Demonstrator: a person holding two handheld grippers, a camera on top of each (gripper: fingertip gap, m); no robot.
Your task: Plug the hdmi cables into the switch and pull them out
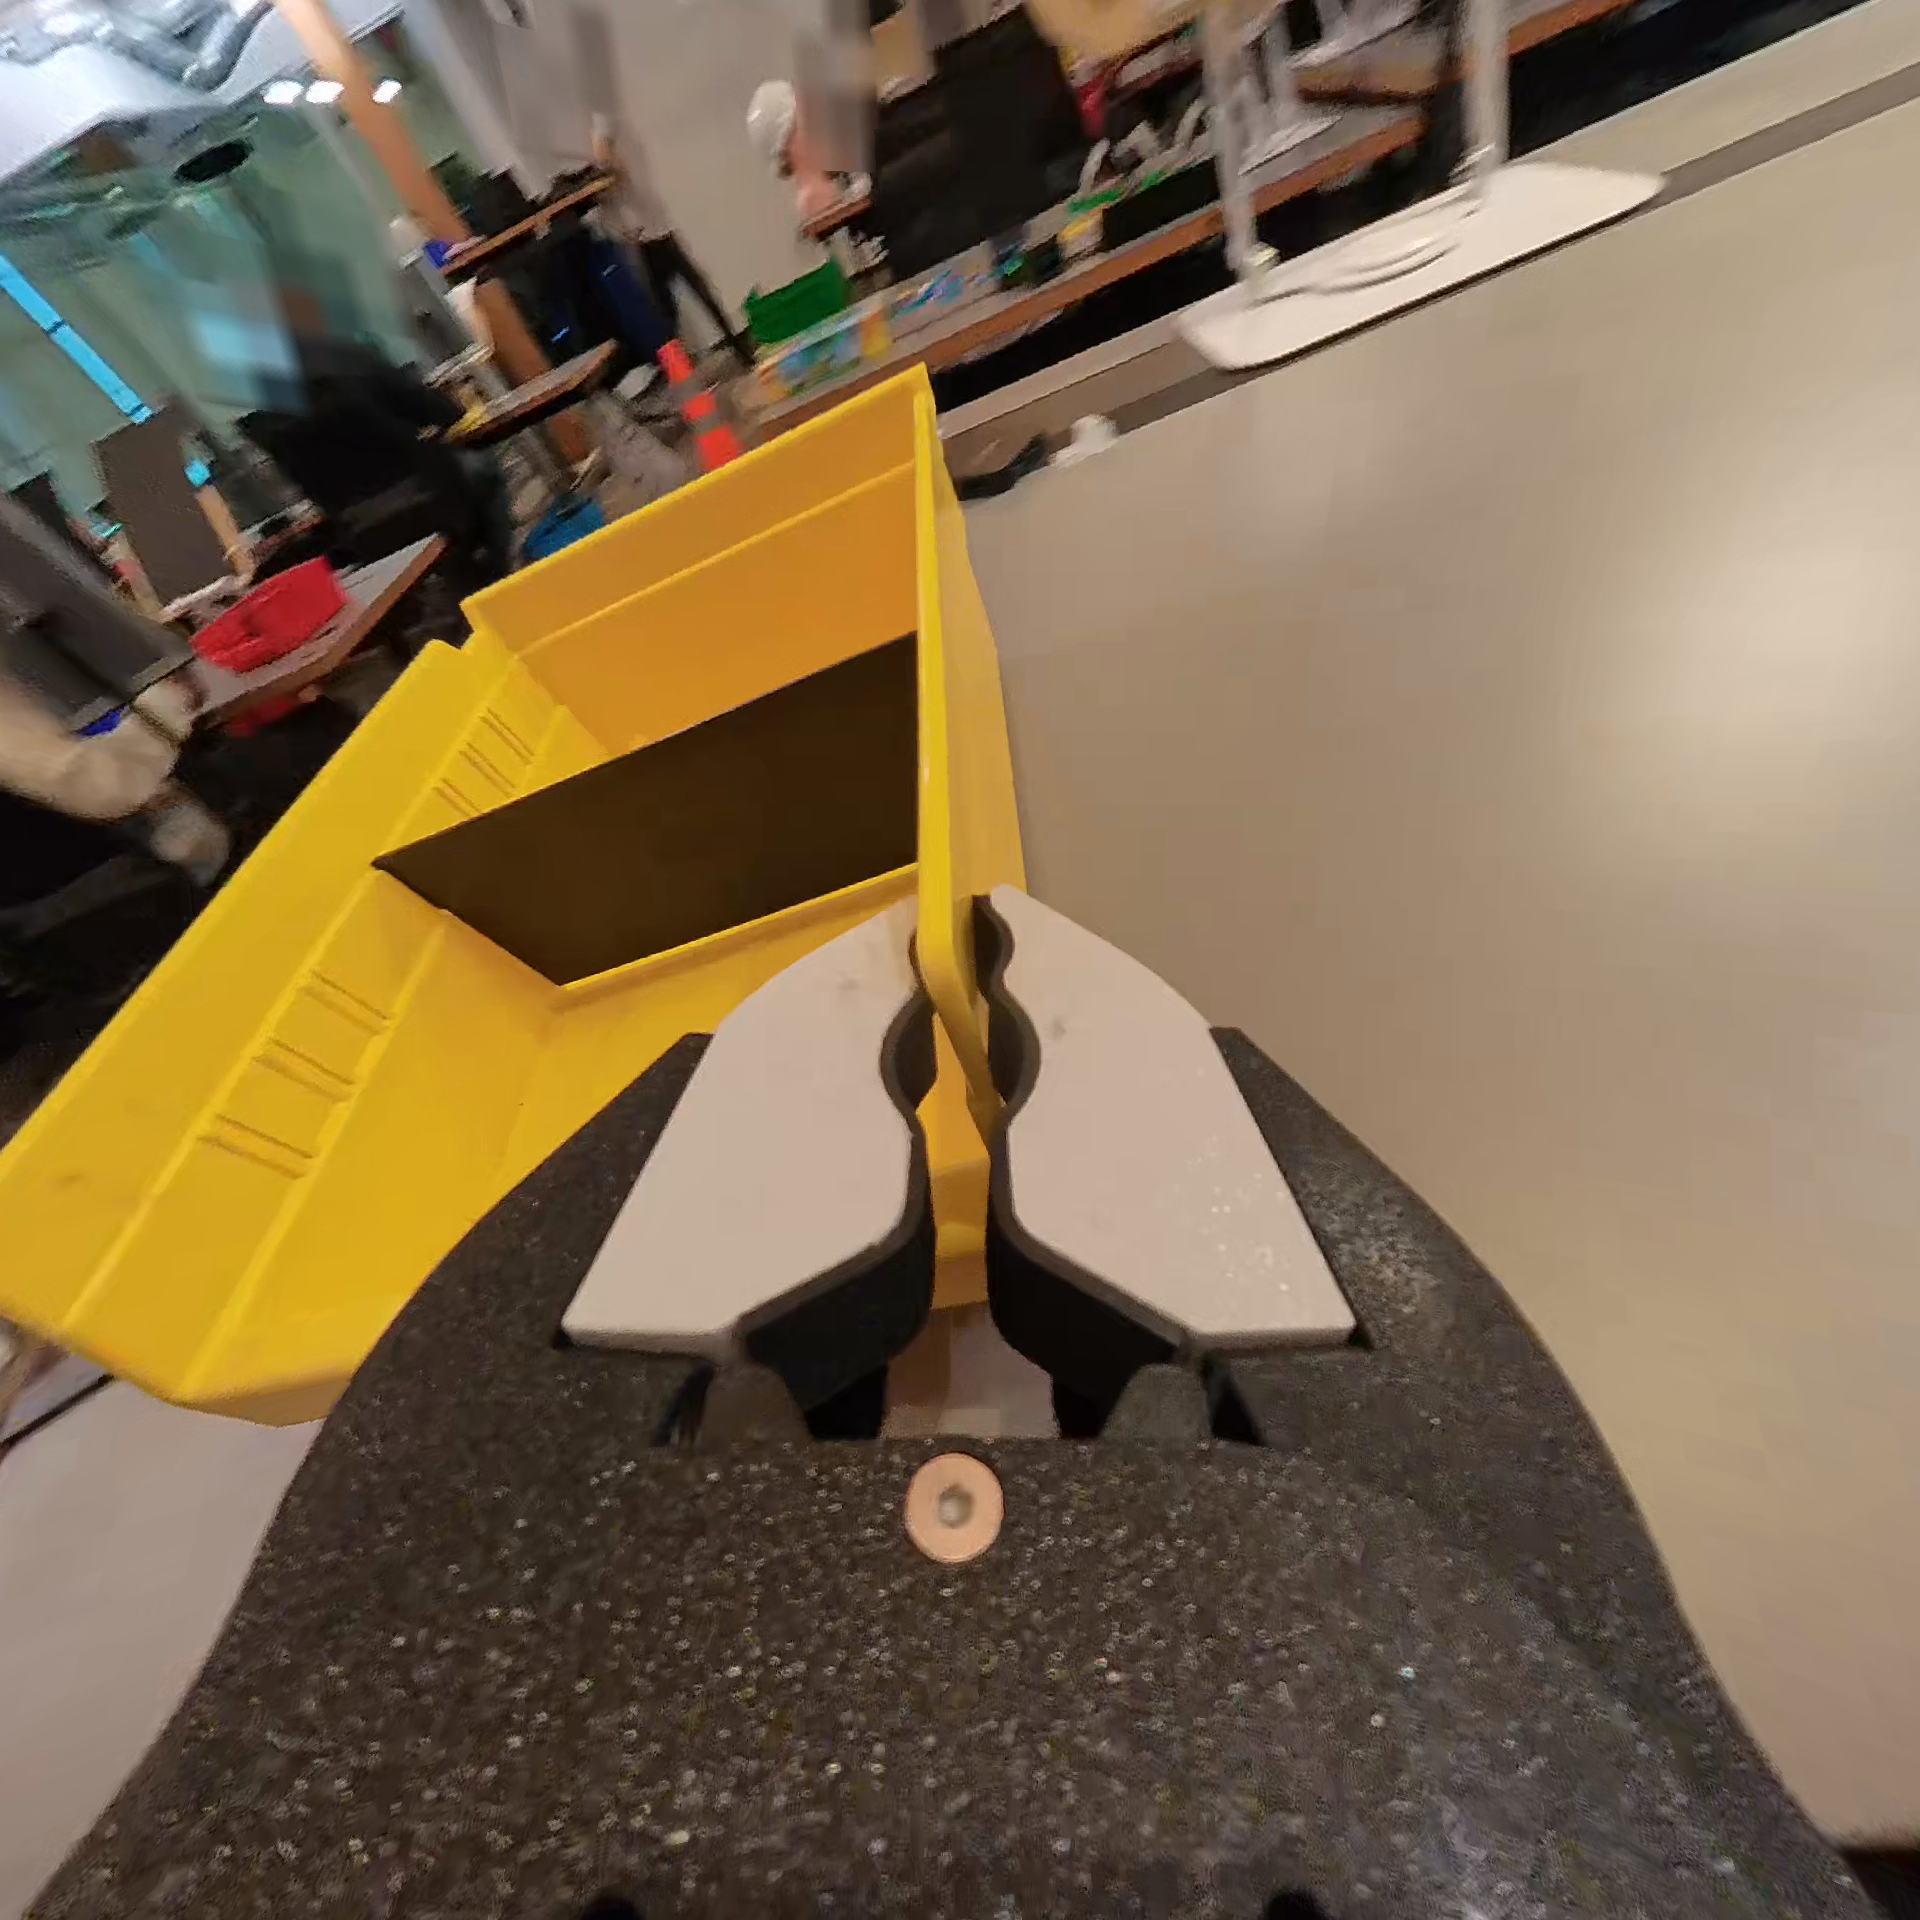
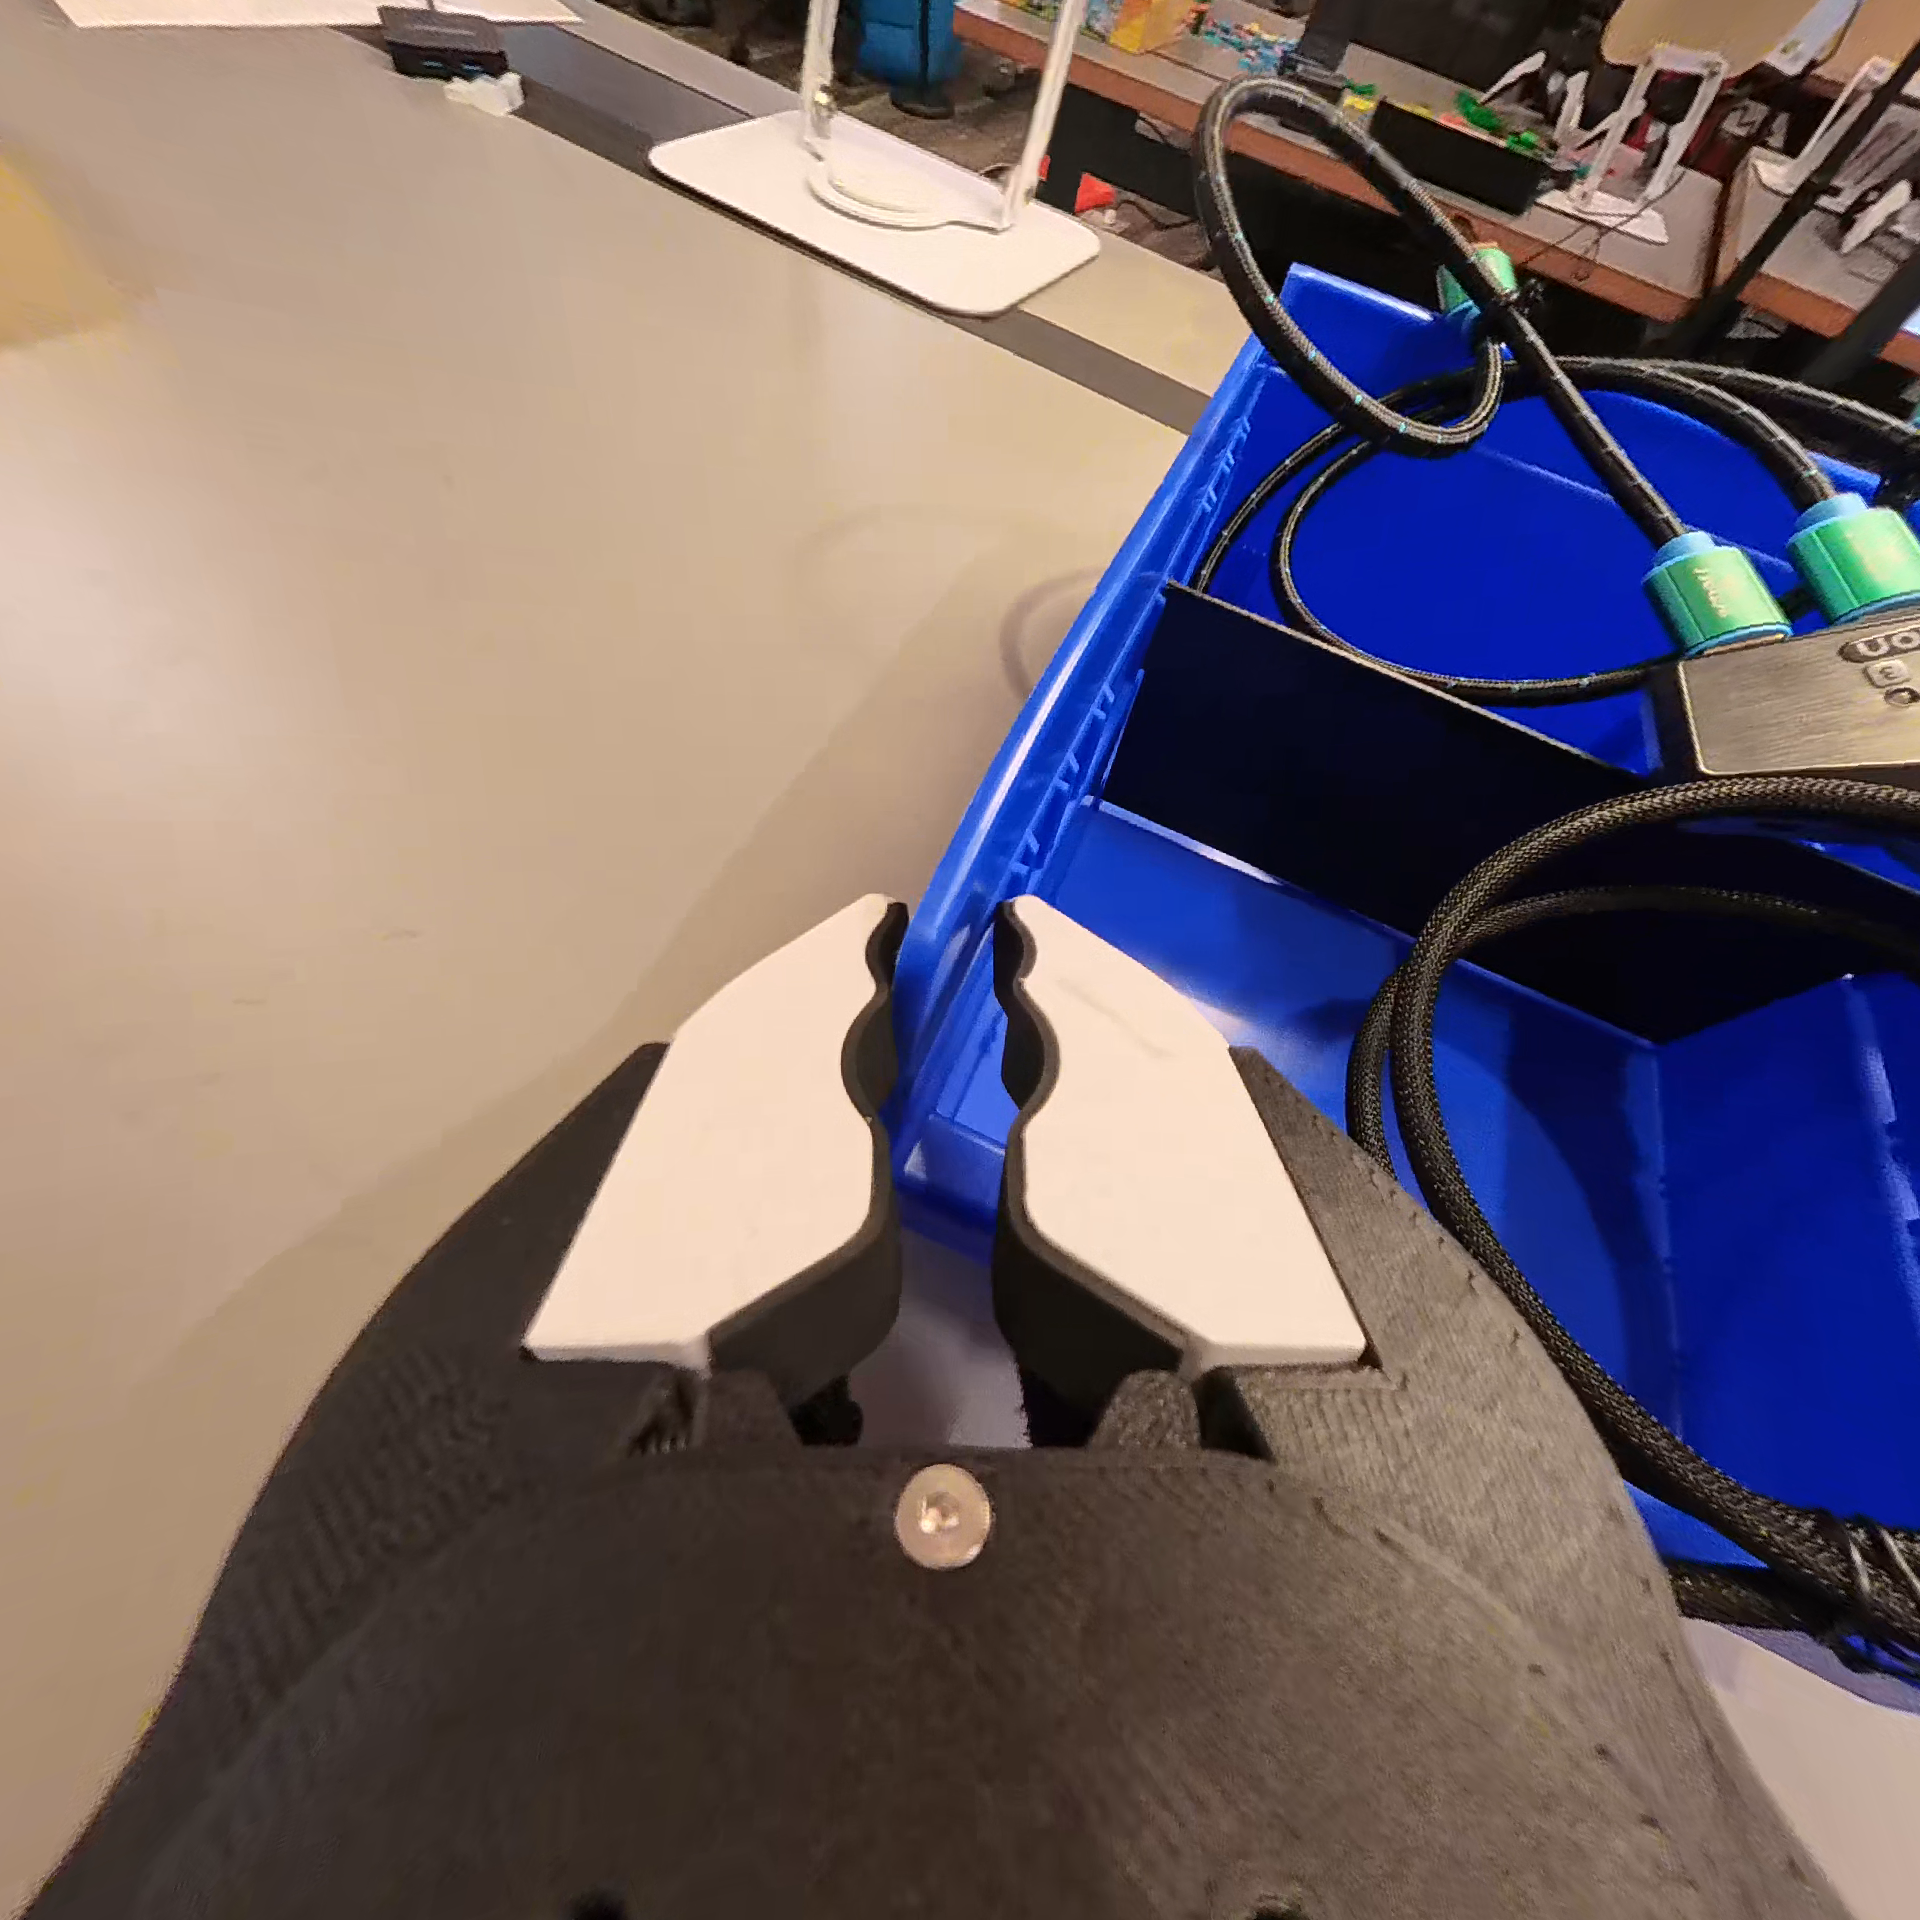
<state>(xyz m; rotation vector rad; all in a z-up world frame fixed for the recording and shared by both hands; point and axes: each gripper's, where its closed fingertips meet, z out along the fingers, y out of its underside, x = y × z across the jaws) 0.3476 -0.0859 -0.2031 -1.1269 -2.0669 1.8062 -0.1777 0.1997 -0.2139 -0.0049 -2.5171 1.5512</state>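
Observation:
In the left wrist view my left gripper (image 1: pixel 951 935) is shut on the right side wall of a yellow bin (image 1: pixel 312 1039). The thin wall is pinched between both pads. The bin holds only a black divider (image 1: pixel 675 810). In the right wrist view my right gripper (image 2: pixel 945 935) is shut on the left wall of a blue bin (image 2: pixel 1081 686), one pad outside and one inside. In the blue bin lie a dark metal switch (image 2: pixel 1808 707) with two green-ended HDMI plugs (image 2: pixel 1714 603) at its far side, black braided cables (image 2: pixel 1455 935) and a black divider (image 2: pixel 1351 748).
Both bins rest on a beige table (image 2: pixel 416 623). A white stand base (image 2: pixel 883 208) sits at the table's far edge and also shows in the left wrist view (image 1: pixel 1434 260). A small black box (image 2: pixel 442 42) lies at the far left. Cluttered benches stand behind. About 60 centimetres separates my left fingertips from my right.

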